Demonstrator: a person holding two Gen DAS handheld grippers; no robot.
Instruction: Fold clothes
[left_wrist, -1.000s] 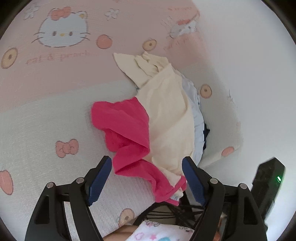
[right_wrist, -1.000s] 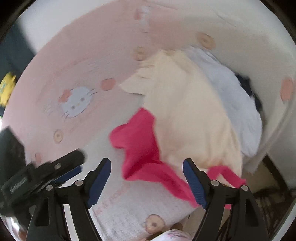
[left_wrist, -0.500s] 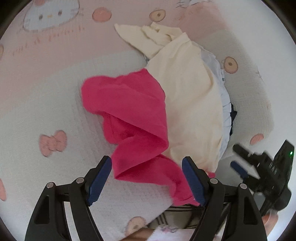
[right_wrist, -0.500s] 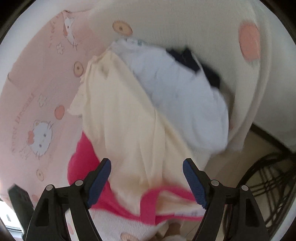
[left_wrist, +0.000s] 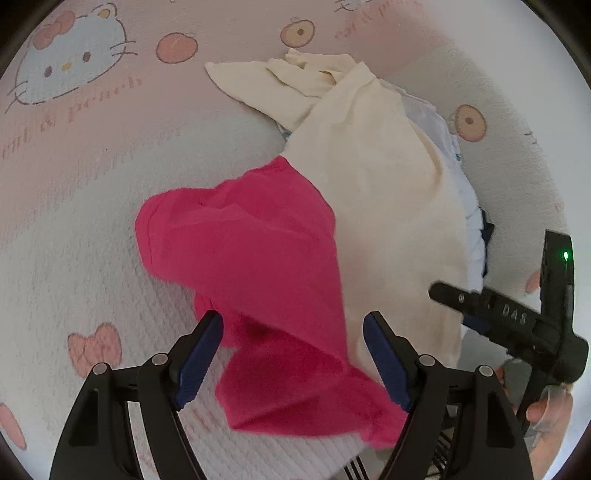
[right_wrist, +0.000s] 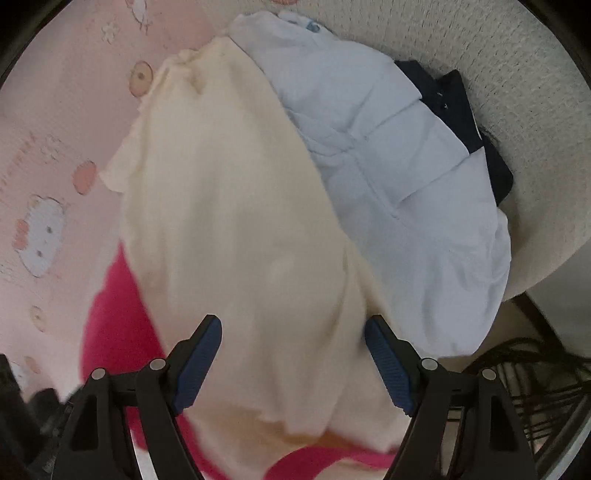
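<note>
Pink-and-white bedding (left_wrist: 92, 192) printed with cartoon cats, bows and peaches fills both views, its pink band across the top of the left wrist frame and its textured white part below. On it lies a heap of clothes. A bright pink garment (left_wrist: 255, 280) sits crumpled in the centre of the left wrist frame, its lower edge trailing toward the bottom. A cream garment (left_wrist: 384, 206) overlaps its right side and runs from the upper middle down to the lower right. Under the cream piece, at the right, a pale blue garment (right_wrist: 399, 177) shows, and a dark navy garment (right_wrist: 461, 118) peeks out beyond it in the upper right of the right wrist frame.

The left gripper (left_wrist: 293, 354) hangs over the pink cloth with its jaws spread wide, nothing pinched between the blue pads. The right gripper (right_wrist: 293, 358) hovers above the cream garment, likewise spread and empty; it also appears at the right edge of the left wrist frame, with a hand (left_wrist: 550, 410) on its handle. Dark cables (right_wrist: 532, 373) lie at the lower right, off the bed.
</note>
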